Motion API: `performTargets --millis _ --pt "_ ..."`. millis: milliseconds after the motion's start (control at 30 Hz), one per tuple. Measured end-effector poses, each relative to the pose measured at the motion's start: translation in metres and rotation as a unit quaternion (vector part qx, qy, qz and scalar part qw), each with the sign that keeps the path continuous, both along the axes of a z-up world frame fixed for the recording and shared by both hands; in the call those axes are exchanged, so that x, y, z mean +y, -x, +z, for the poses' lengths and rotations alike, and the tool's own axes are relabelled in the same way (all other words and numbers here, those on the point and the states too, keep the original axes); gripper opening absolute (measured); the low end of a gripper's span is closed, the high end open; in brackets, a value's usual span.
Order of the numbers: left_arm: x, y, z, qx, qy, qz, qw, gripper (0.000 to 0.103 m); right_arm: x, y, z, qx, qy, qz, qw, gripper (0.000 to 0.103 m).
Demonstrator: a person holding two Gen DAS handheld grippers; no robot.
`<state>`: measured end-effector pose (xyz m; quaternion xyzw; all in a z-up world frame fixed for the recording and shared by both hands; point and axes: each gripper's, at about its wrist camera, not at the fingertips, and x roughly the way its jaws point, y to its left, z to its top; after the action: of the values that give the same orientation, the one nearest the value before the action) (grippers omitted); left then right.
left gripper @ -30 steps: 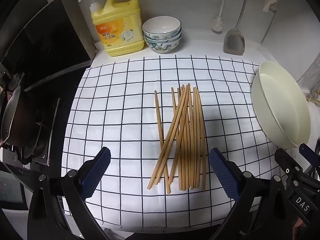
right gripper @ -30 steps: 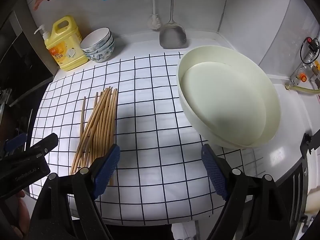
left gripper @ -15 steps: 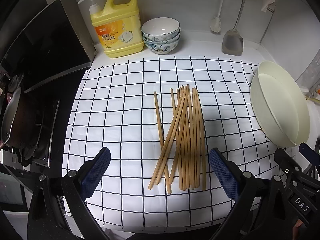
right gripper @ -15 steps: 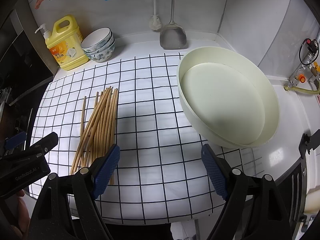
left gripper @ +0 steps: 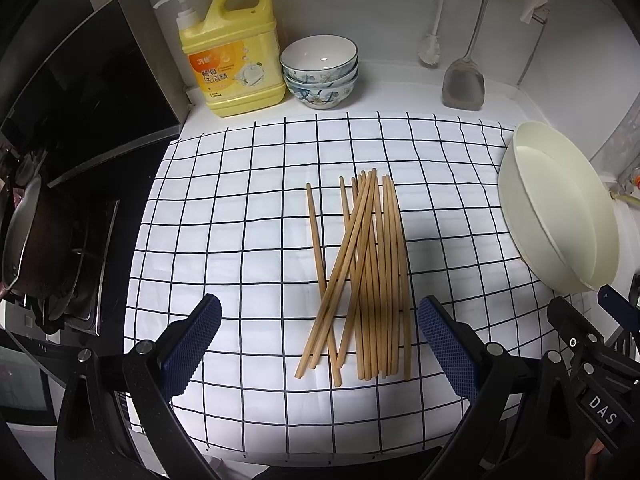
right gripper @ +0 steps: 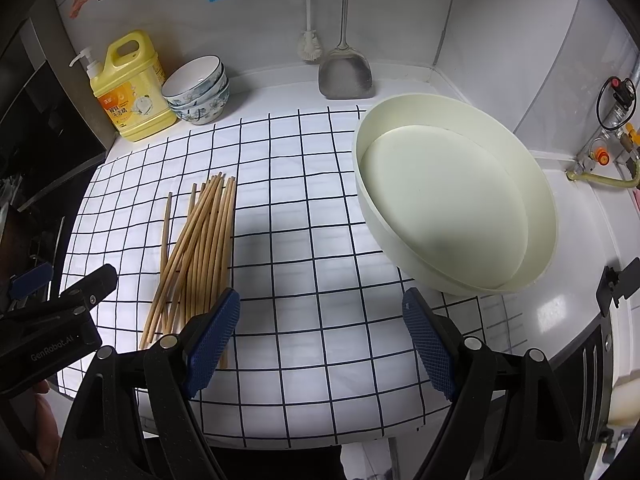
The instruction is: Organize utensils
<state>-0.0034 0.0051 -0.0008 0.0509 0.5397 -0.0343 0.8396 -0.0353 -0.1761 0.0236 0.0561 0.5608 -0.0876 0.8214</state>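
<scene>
Where checked cloth (left gripper: pixel 248 240) lies flat: slim wooden chopsticks (left gripper: pixel 368 276) (loosely crossed)

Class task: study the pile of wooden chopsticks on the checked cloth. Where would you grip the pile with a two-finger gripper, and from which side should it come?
Grip the chopsticks probably across their near ends, where the sticks lie closest to parallel. Come from above, since they lie flat on the checked cloth, with the left gripper open and one finger on each side of the pile. The lone stick on the left crosses the others and may slip out.
</scene>
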Motion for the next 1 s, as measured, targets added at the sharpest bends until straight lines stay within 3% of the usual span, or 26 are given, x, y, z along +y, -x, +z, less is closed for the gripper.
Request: performTargets --millis 1000 --pt "-0.0036 0.0015 -0.0004 -0.003 -0.001 -0.01 0.9999 0.097 0.0065 -0.0018 0.0011 -0.004 0.01 0.01 1.0 0.079"
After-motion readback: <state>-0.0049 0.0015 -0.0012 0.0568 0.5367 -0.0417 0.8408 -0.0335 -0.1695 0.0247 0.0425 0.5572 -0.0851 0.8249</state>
